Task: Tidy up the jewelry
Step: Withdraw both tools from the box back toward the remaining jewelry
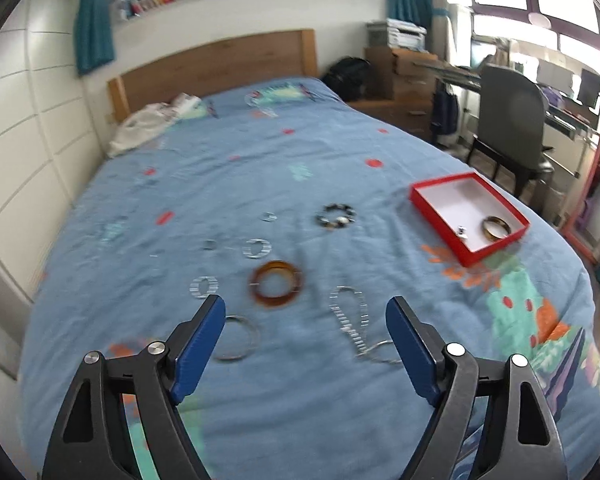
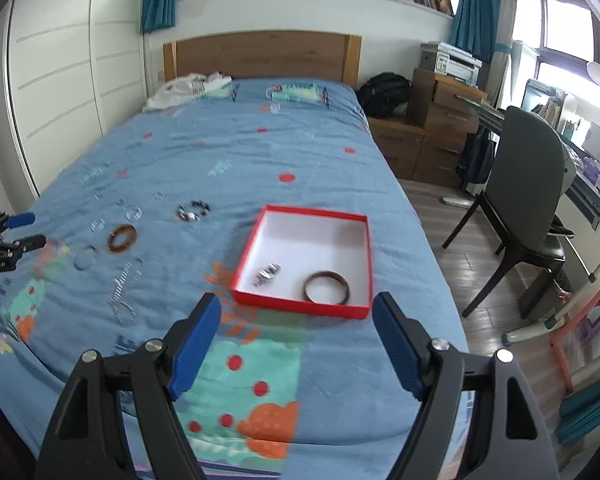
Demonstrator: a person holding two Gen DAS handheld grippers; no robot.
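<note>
Both grippers, left [image 1: 306,322] & right [image 2: 297,318], jaws wide apart, empty. Amber bangle [image 1: 277,283] lies flat on bed [image 1: 340,152], glossy, translucent orange-brown, w/ other loose jewelry. Red box [image 2: 306,304] to the right holds a brown bangle [image 2: 326,287] & small silver piece [image 2: 267,273].

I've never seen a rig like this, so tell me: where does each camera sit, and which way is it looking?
Left wrist: on the left gripper, facing up the bed over loose bangles; its two blue fingers show, spread open.
Right wrist: on the right gripper, facing the red box; its open fingers show, plus the left gripper at the left edge.
Shared: bed, box, amber bangle, headboard, chair.
</note>
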